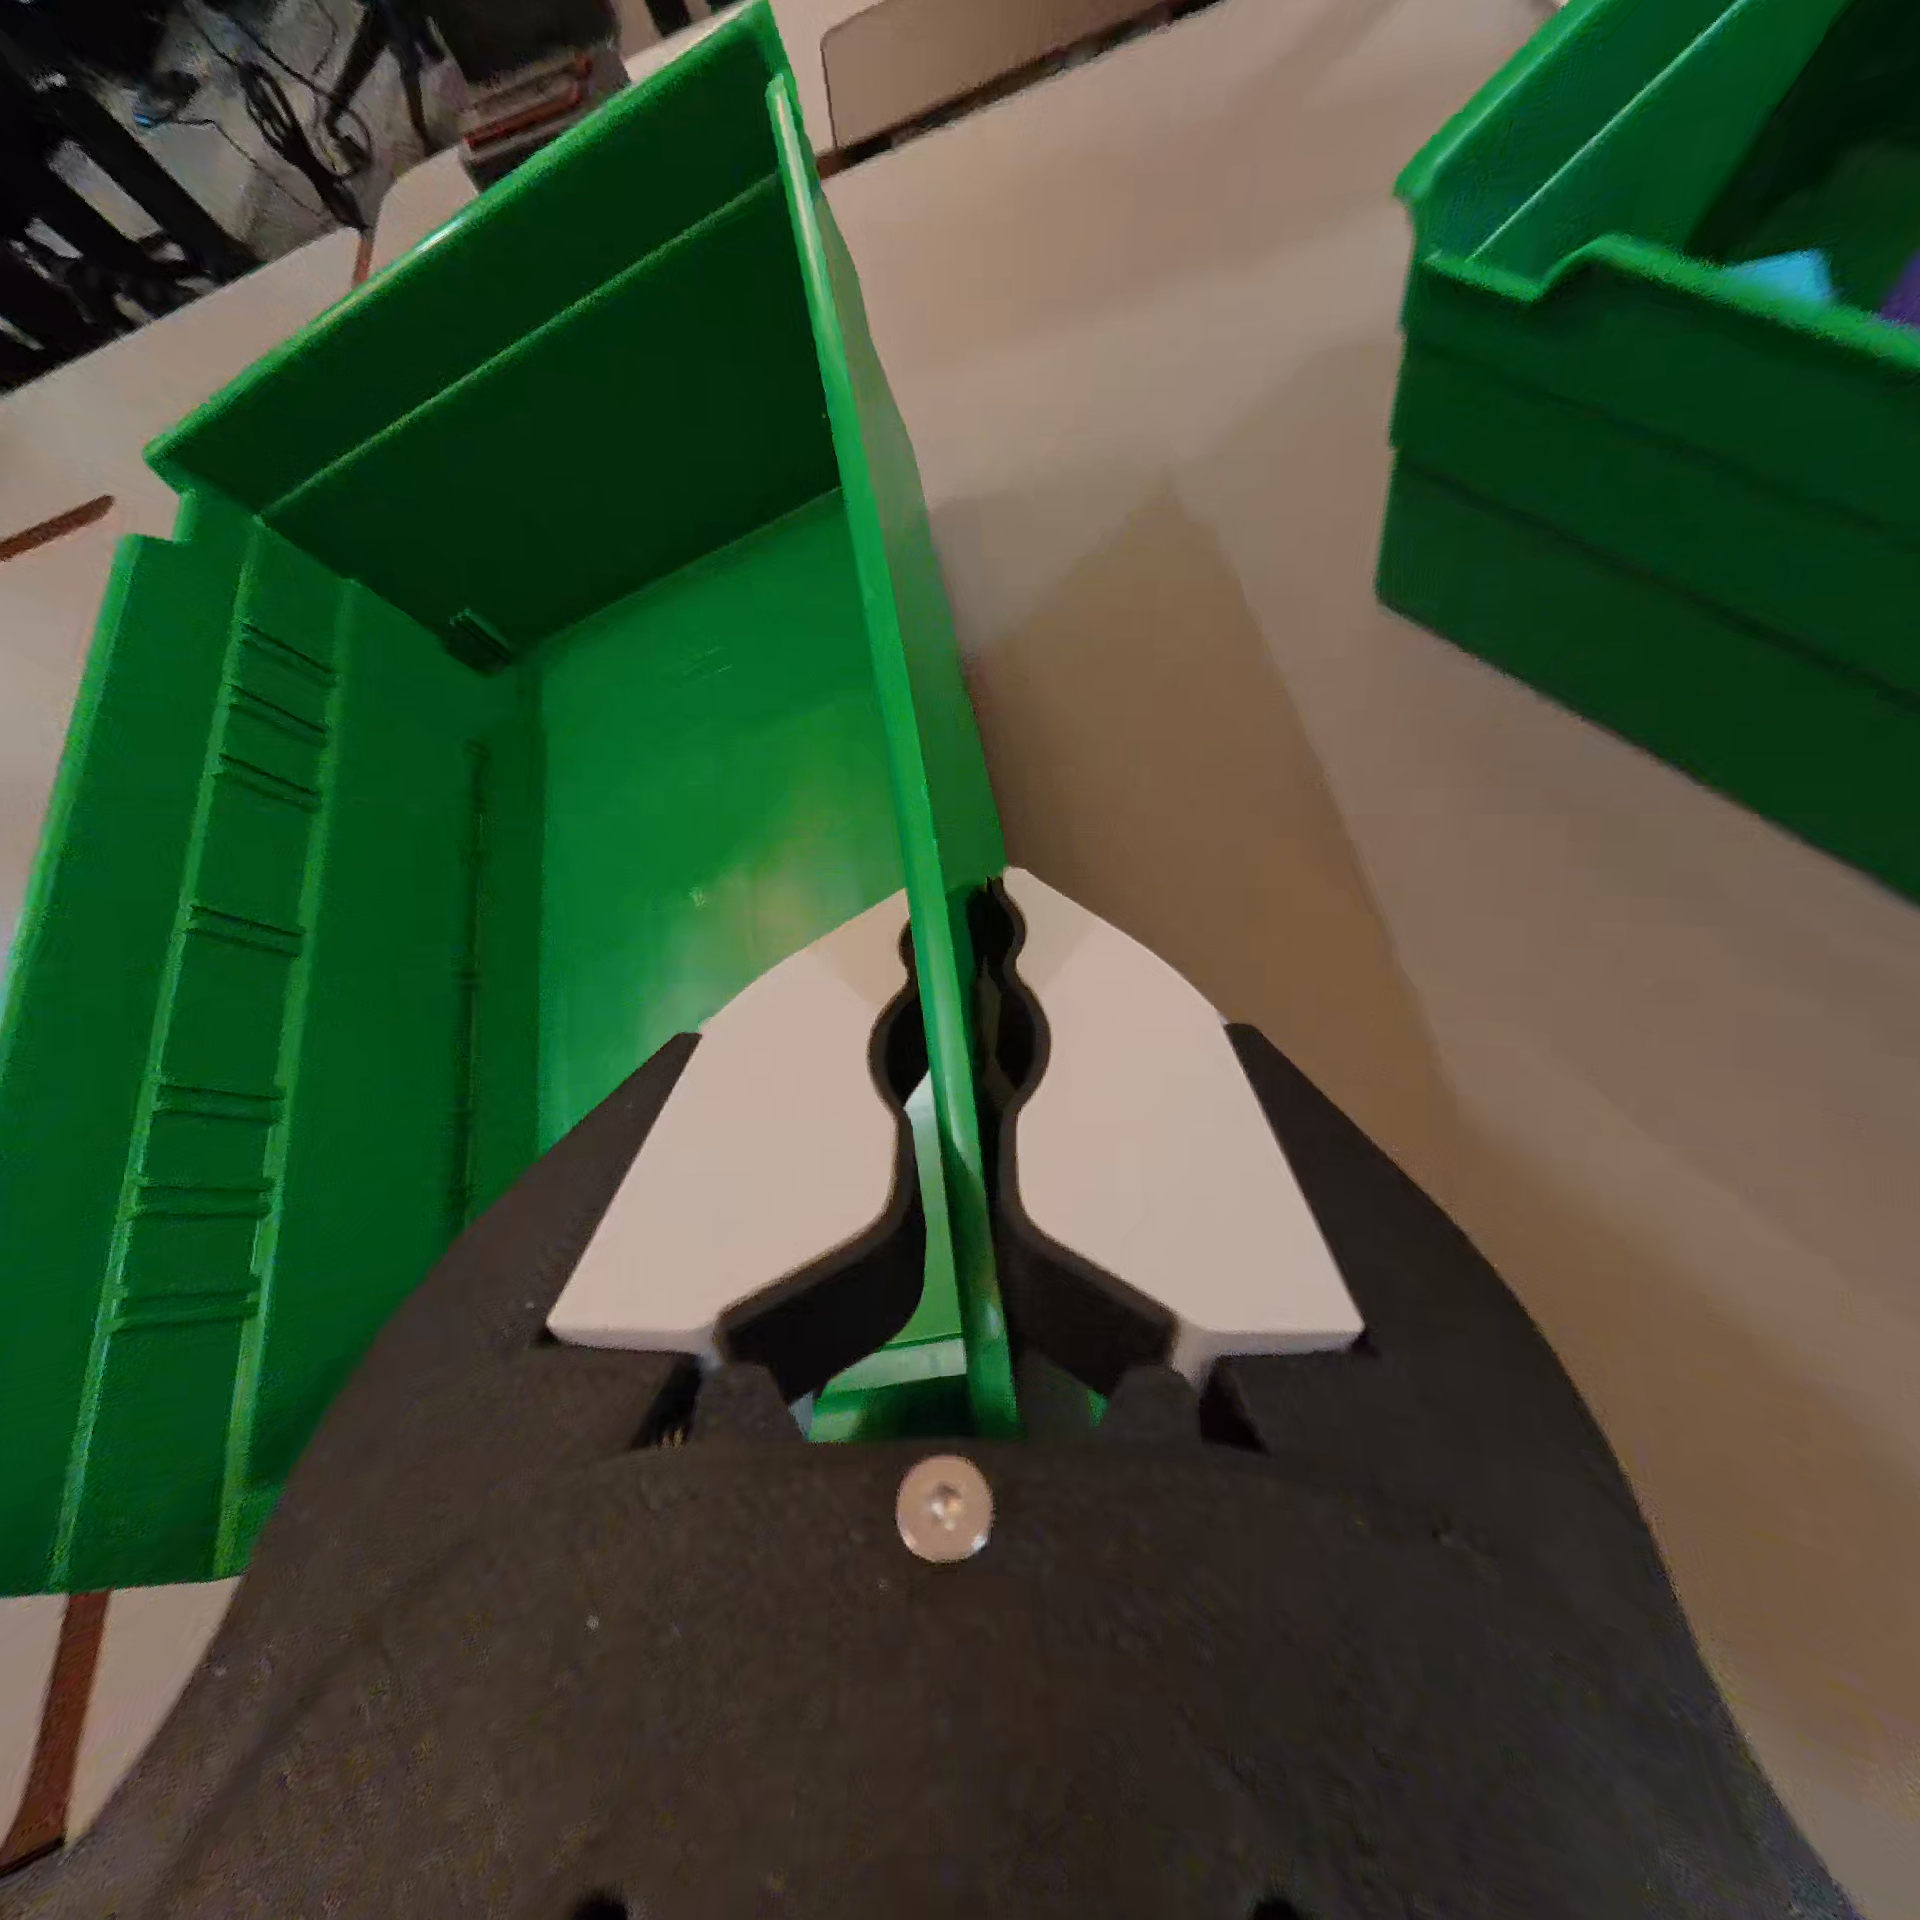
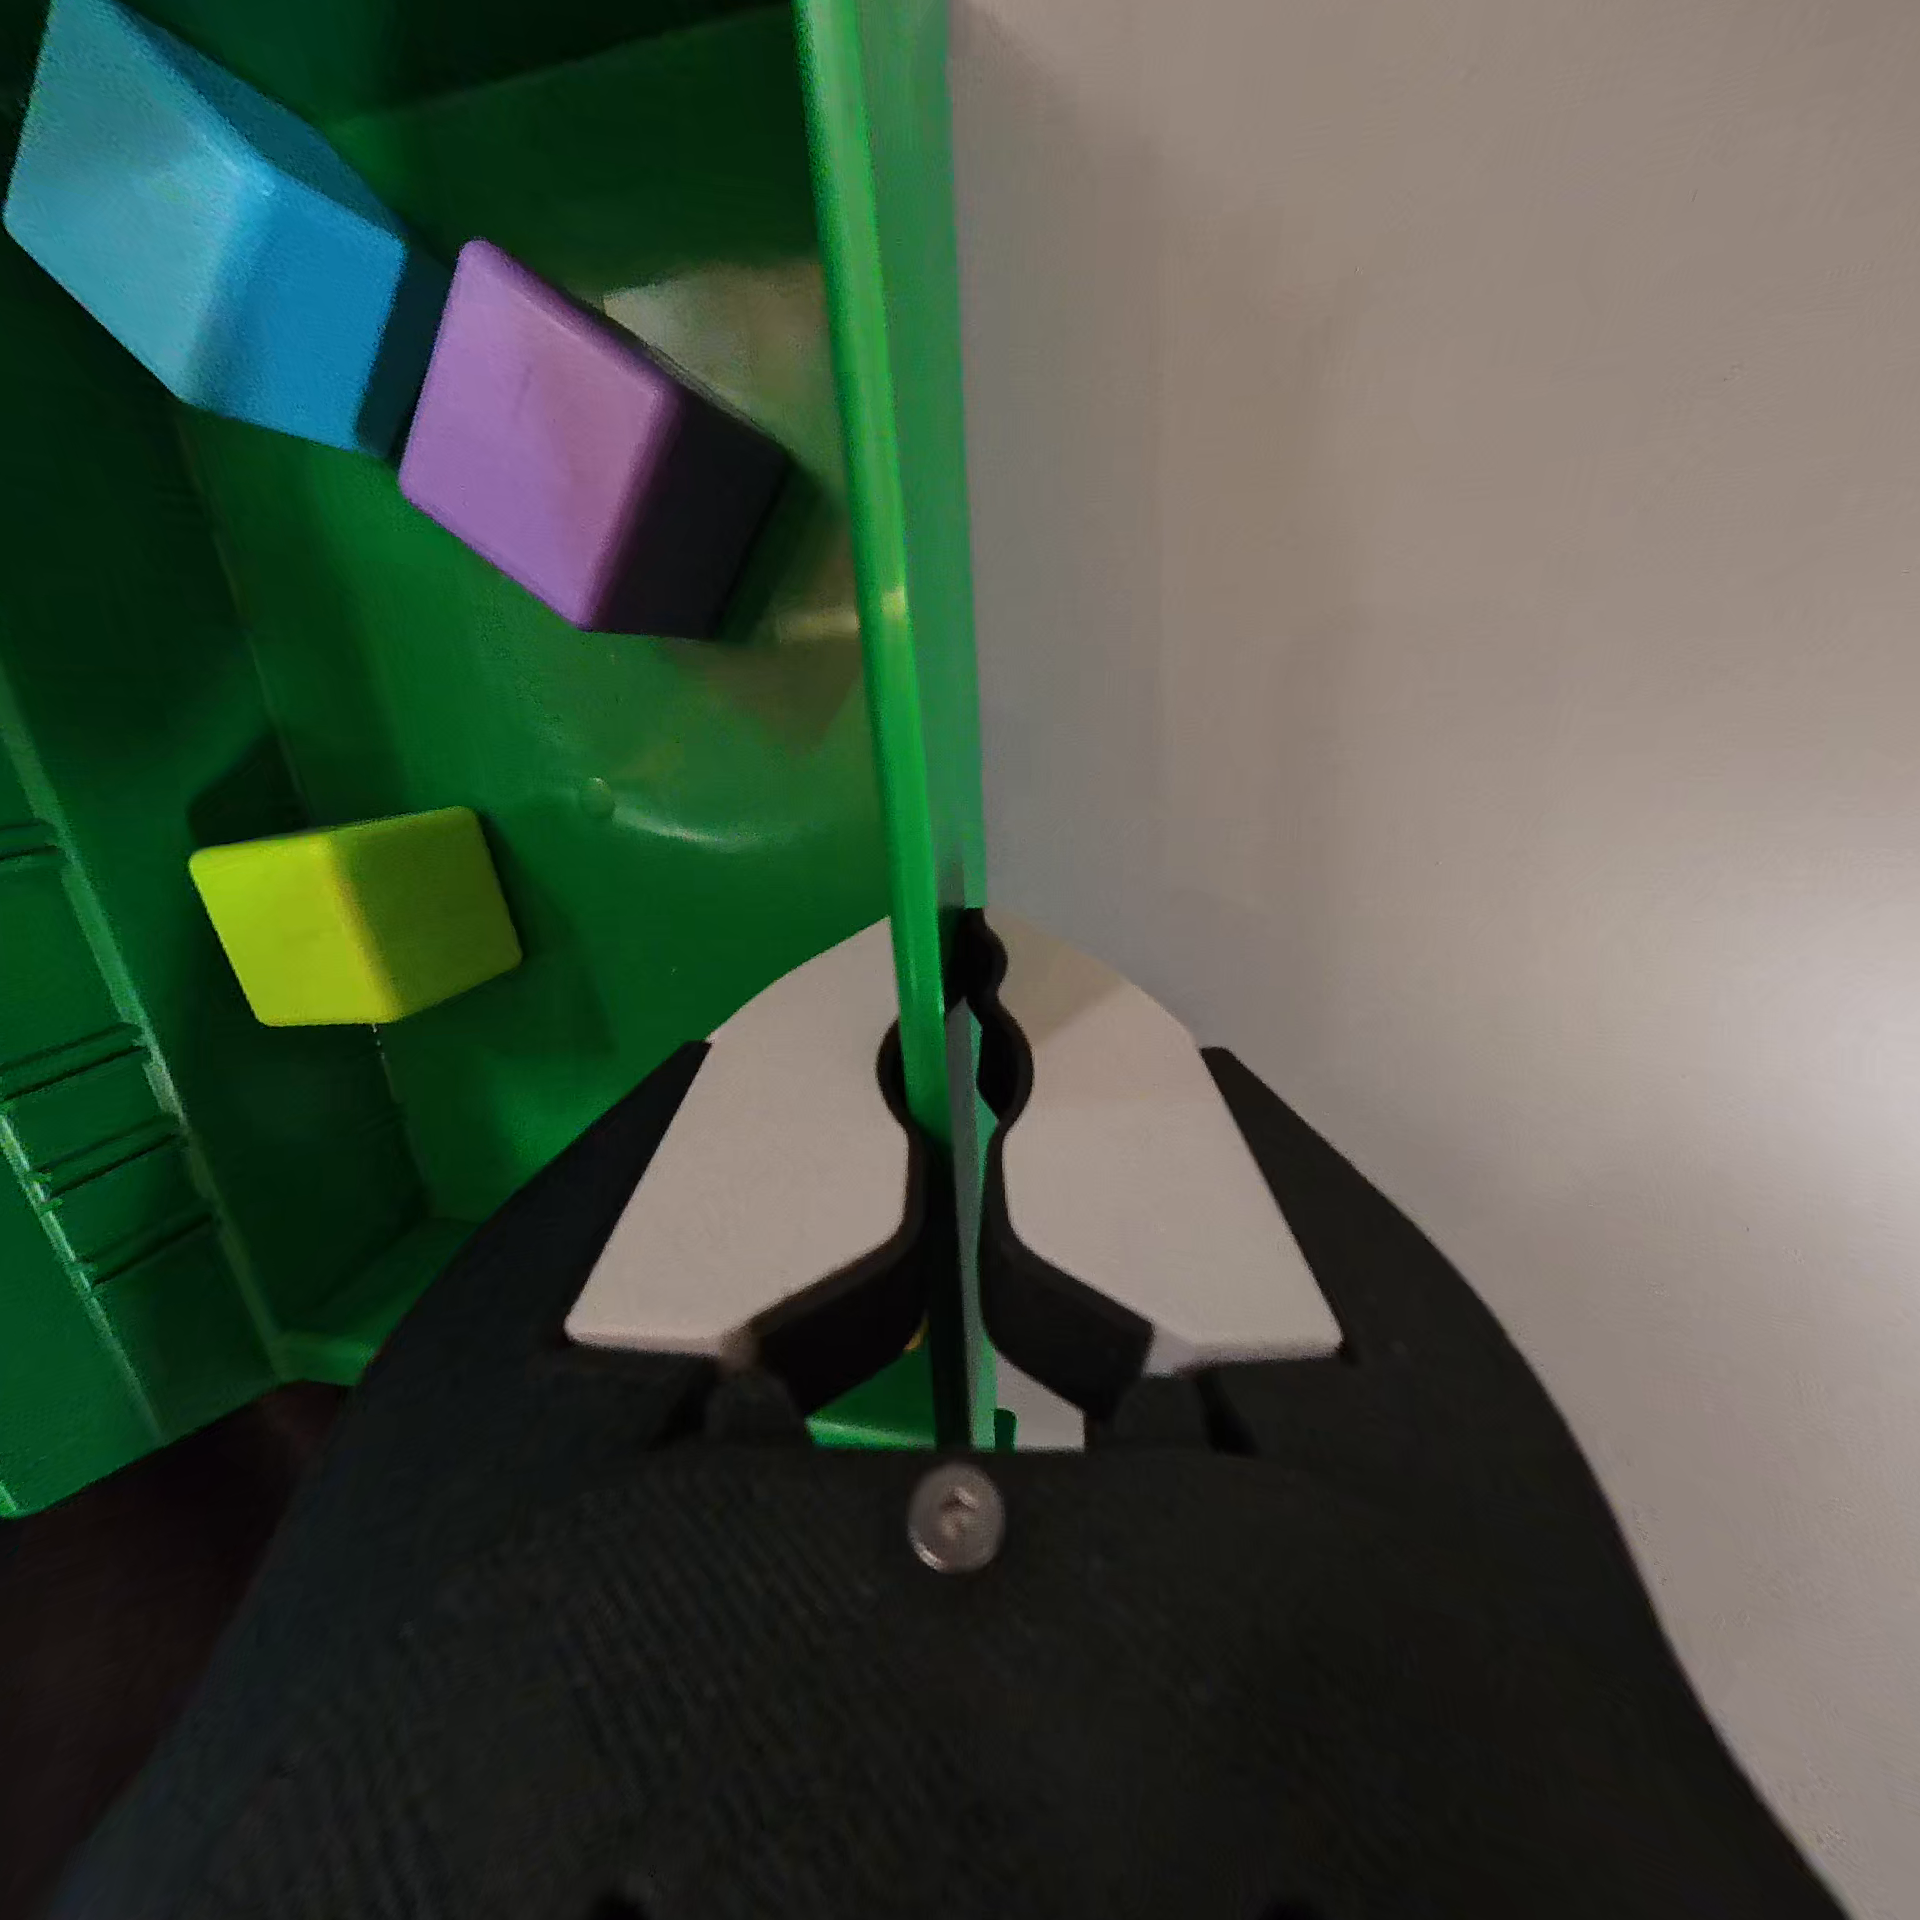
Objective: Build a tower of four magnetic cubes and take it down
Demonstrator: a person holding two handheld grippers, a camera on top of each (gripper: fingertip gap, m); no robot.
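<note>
My left gripper is shut on the right side wall of an empty green bin, one finger inside and one outside the wall. My right gripper is shut on the right side wall of a second green bin. That bin holds a blue cube, a purple cube and a yellow-green cube. The same second bin shows at the upper right of the left wrist view, with a bit of blue and purple inside it.
Both bins sit over a pale beige table that also shows in the right wrist view. Dark clutter and cables lie beyond the table's far left edge. Brown seams run between table panels. The left gripper's tips are roughly 35 cm from the right gripper's.
</note>
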